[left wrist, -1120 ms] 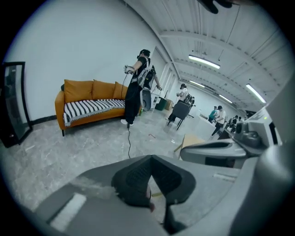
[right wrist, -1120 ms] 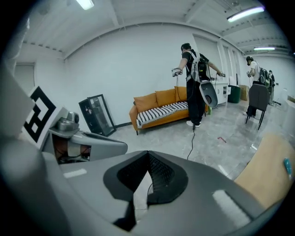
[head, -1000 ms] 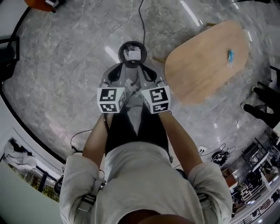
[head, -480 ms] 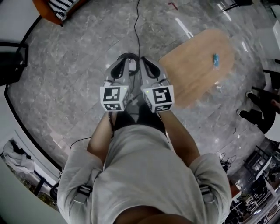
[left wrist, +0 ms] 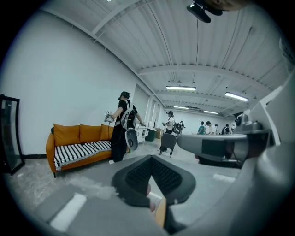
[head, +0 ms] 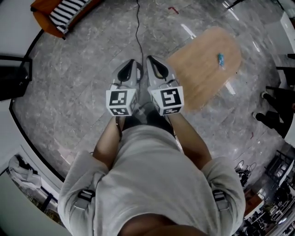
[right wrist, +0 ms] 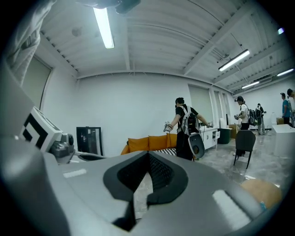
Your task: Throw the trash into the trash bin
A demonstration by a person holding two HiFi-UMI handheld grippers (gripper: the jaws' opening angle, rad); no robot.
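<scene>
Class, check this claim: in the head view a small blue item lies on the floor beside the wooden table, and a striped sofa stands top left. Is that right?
Wrong: the blue item lies on the wooden table, as the head view shows. The striped sofa is top left.

Sm. blue trash bit (head: 220,58) on wood tbl (head: 198,78)

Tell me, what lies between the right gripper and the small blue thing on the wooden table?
In the head view, only grey floor and bare wooden table separate the right gripper from the blue thing.
</scene>
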